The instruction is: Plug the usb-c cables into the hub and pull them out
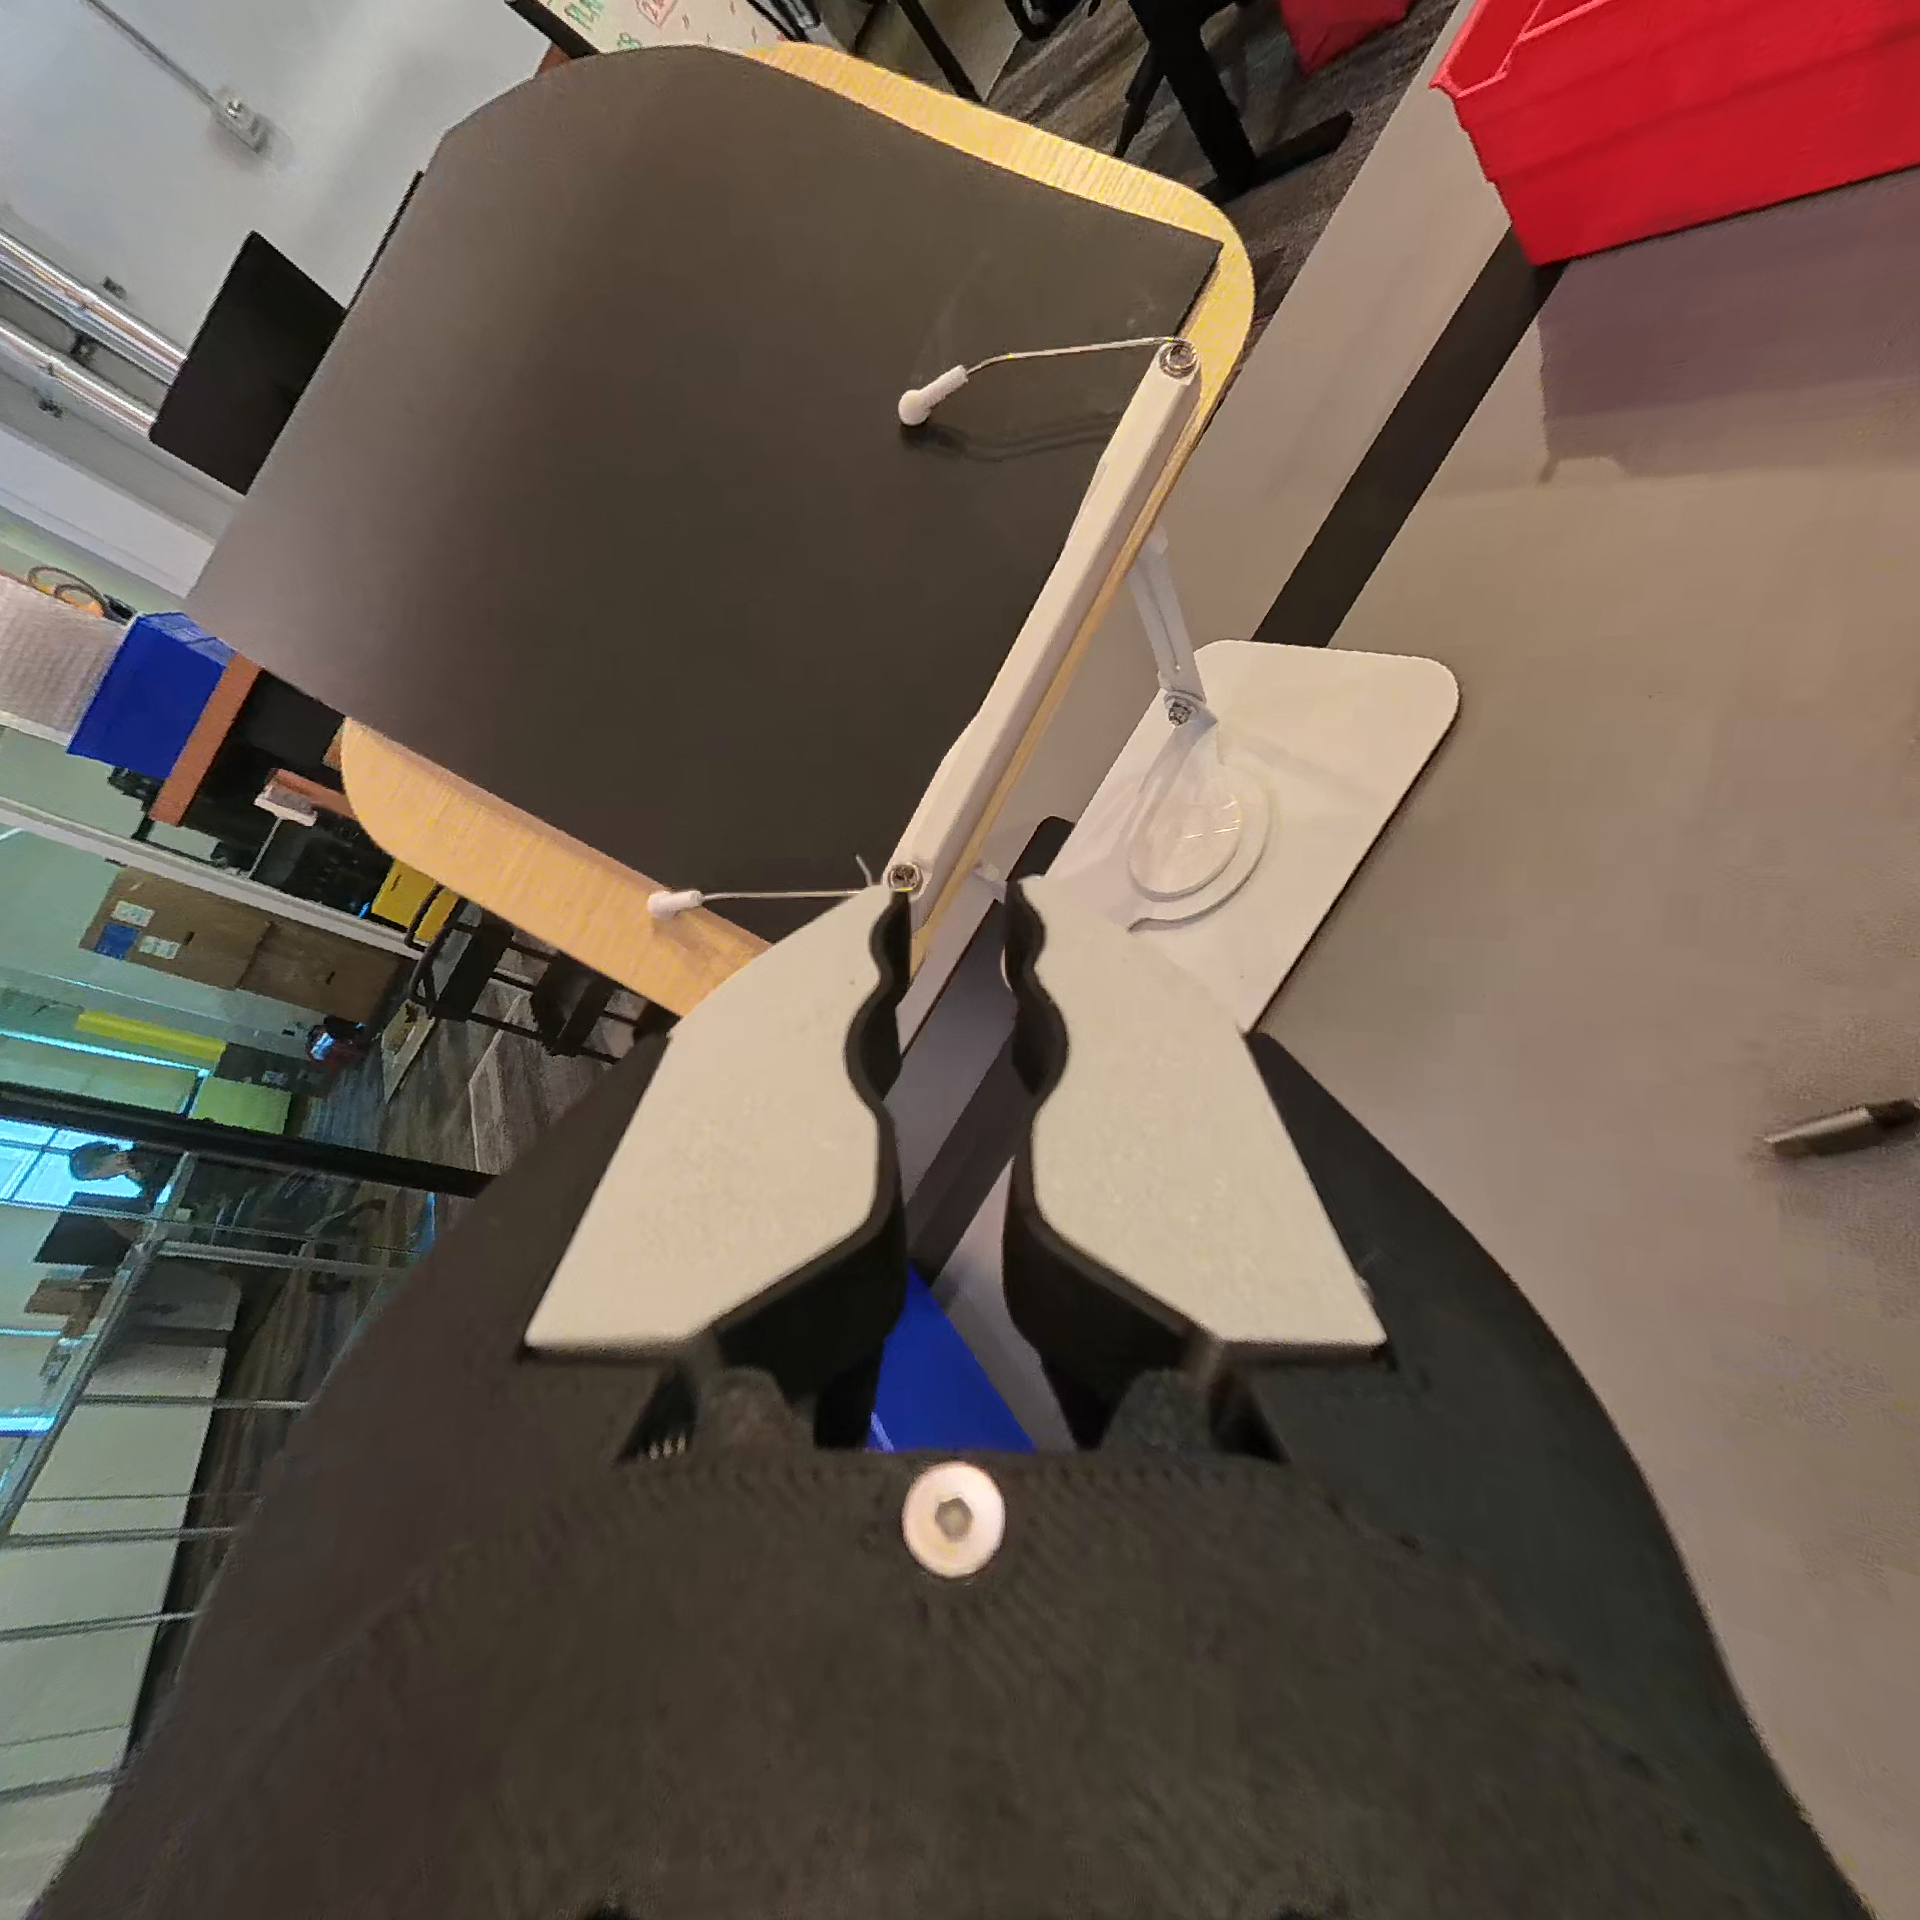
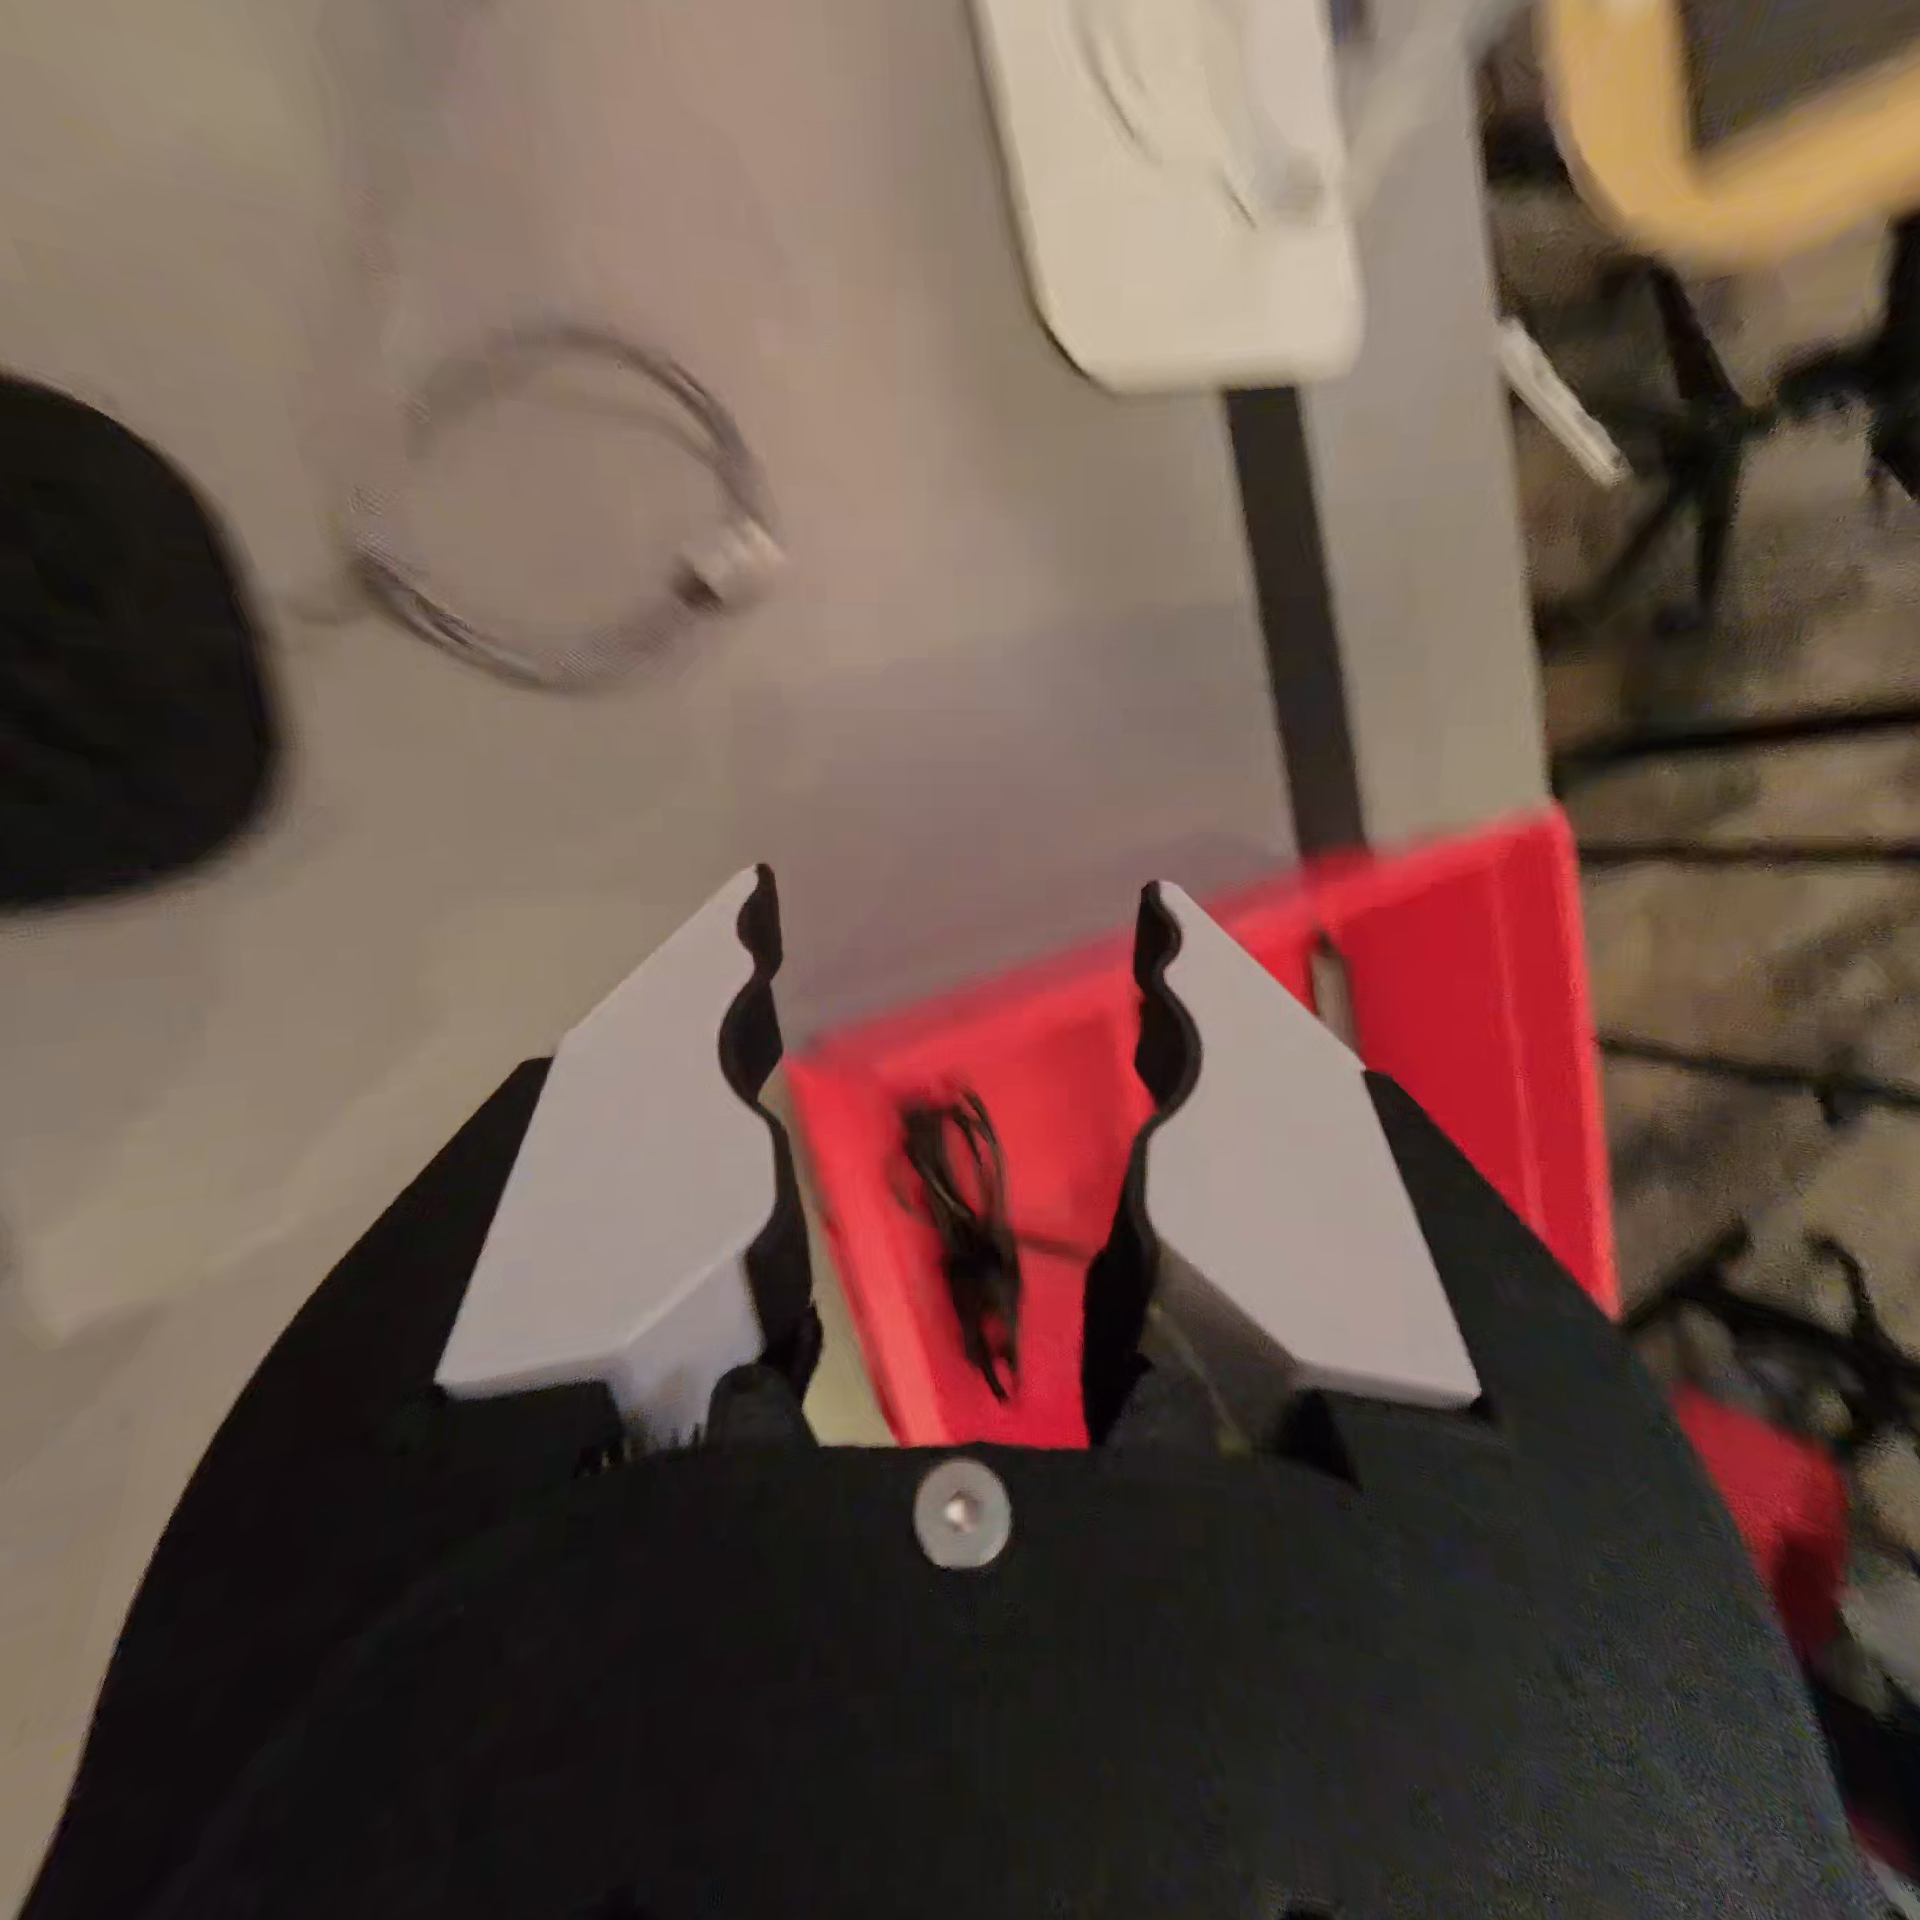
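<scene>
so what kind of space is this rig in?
Probably an office or lab workspace, not a home: a grey table with a red parts bin, blue storage bins and cardboard boxes behind, and a carpeted floor.

From my left gripper (image 1: 956, 914), a tilted board (image 1: 675, 499) on a stand rises ahead; its base plate (image 1: 1340, 790) rests on the table (image 1: 1558, 935) to the right. A small connector (image 1: 1844, 1127) lies on the table further right, and a bin (image 1: 1704, 114) sits on it beyond. From my right gripper (image 2: 954, 904), the bin (image 2: 1455, 987) lies directly beneath and ahead, a bundled cable (image 2: 961, 1216) inside it. A coiled cable (image 2: 561, 509) lies on the table ahead to the left, with the base plate (image 2: 1184, 208) ahead to its right.
</scene>
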A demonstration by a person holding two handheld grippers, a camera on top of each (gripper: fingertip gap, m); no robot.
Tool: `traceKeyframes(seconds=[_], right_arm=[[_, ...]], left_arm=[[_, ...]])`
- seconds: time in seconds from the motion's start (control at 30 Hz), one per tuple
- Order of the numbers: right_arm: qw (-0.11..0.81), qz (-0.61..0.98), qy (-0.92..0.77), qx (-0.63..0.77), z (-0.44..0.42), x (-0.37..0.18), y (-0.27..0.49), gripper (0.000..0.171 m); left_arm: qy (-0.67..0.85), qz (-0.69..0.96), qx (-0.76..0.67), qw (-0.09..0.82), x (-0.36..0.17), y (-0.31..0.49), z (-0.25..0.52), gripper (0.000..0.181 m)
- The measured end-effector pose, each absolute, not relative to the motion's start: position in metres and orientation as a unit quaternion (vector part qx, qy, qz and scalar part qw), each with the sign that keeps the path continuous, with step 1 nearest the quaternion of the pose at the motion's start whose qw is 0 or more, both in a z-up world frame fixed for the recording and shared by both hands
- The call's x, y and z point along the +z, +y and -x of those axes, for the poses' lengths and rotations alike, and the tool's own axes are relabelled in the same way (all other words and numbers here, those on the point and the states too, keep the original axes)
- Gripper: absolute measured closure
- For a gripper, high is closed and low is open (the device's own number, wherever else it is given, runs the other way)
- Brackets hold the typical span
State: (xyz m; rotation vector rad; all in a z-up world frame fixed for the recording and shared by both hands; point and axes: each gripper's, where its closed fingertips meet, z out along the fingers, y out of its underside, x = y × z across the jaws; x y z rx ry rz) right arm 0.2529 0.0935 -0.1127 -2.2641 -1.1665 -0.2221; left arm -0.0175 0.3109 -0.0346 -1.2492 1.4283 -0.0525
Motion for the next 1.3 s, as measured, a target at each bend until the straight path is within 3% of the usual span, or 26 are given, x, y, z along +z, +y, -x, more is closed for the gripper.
traceKeyframes(seconds=[0.13, 0.3, 0.5, 0.63, 0.7, 0.87, 1.03, 1.3], right_arm=[[0.29, 0.846, -0.447, -0.012, -0.164, -0.146, 0.106, 0.103], [0.248, 0.882, -0.4, 0.033, -0.148, -0.225, 0.144, 0.122], [0.246, 0.839, -0.484, 0.045, -0.131, -0.263, 0.175, 0.134], [0.24, 0.829, -0.491, 0.119, -0.11, -0.266, 0.177, 0.166], [0.251, 0.825, -0.496, 0.101, -0.112, -0.264, 0.182, 0.171], [0.344, 0.806, -0.475, 0.077, -0.117, -0.213, 0.191, 0.171], [0.43, 0.785, -0.446, 0.001, -0.149, -0.126, 0.183, 0.171], [0.479, 0.783, -0.384, -0.098, -0.22, -0.024, 0.157, 0.171]], left_arm=[[0.613, 0.532, -0.004, 0.585, -0.043, 0.309, 0.007, 0.161], [0.622, 0.524, -0.006, 0.581, -0.054, 0.303, -0.008, 0.158], [0.633, 0.517, -0.016, 0.576, -0.06, 0.296, -0.016, 0.158], [0.635, 0.516, -0.033, 0.574, -0.06, 0.295, -0.018, 0.158], [0.632, 0.515, -0.033, 0.578, -0.058, 0.296, -0.018, 0.157], [0.61, 0.526, -0.001, 0.592, -0.056, 0.307, -0.016, 0.151], [0.576, 0.57, 0.053, 0.584, -0.069, 0.335, -0.008, 0.139], [0.558, 0.603, 0.071, 0.566, -0.091, 0.352, -0.006, 0.132]])
